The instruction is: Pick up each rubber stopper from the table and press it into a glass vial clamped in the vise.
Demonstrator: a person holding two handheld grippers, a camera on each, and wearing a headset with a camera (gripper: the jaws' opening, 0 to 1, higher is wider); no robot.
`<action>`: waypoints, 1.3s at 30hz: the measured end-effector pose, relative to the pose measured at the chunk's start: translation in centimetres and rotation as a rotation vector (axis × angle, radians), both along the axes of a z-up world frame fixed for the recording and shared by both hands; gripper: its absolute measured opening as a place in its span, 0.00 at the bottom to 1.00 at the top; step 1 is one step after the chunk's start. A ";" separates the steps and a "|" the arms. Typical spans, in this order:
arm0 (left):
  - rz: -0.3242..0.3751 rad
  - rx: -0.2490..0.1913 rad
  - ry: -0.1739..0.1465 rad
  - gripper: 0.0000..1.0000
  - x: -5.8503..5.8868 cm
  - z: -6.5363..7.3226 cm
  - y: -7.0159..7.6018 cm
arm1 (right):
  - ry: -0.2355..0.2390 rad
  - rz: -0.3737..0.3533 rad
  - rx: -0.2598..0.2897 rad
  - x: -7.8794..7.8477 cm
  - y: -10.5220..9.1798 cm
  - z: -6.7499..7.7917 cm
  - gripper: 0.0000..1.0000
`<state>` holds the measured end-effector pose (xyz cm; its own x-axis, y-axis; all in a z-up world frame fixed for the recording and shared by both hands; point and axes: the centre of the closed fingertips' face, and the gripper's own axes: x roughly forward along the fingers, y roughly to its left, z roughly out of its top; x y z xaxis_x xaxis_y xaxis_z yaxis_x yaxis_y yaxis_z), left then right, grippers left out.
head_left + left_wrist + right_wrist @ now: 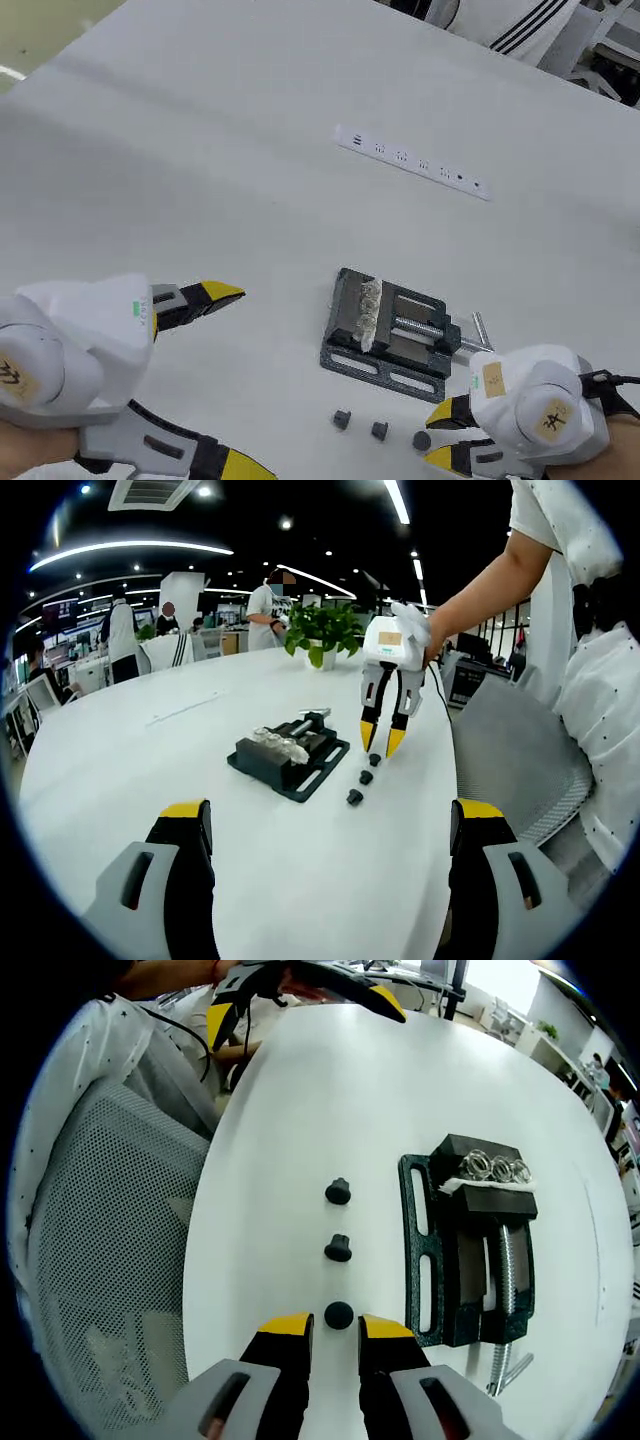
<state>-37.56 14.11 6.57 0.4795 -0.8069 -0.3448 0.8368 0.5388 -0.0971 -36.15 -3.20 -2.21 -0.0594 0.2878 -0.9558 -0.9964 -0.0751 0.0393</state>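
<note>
Three black rubber stoppers lie in a row on the white table in front of the vise: (342,419), (380,431), (421,439). In the right gripper view they are the far stopper (338,1191), the middle stopper (339,1248) and the near stopper (339,1314). My right gripper (441,434) (337,1328) is open, low over the table, its yellow tips on either side of the near stopper without touching it. The dark vise (395,335) (470,1250) clamps a row of glass vials (370,310) (493,1168). My left gripper (228,378) (332,815) stands wide open, holding nothing, off to the left of the vise.
A white power strip (410,162) lies further back on the table. A grey mesh chair (100,1260) (520,750) stands at the table edge beside the stoppers. People and a potted plant (322,630) are in the background.
</note>
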 end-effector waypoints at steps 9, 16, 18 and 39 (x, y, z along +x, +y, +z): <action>0.005 -0.004 0.004 0.99 -0.4 0.0 0.3 | 0.001 0.017 -0.010 0.1 0.4 0.1 0.11; 0.009 -0.011 0.003 0.99 -0.2 0.2 0.3 | 0.007 0.023 -0.013 0.0 0.4 -0.1 0.09; 0.009 -0.013 0.002 0.99 -0.1 0.3 0.3 | 0.006 0.027 -0.015 0.1 0.4 -0.2 0.08; 0.006 -0.015 0.000 0.99 0.2 0.2 0.1 | 0.021 0.001 -0.009 0.1 0.4 -0.4 0.07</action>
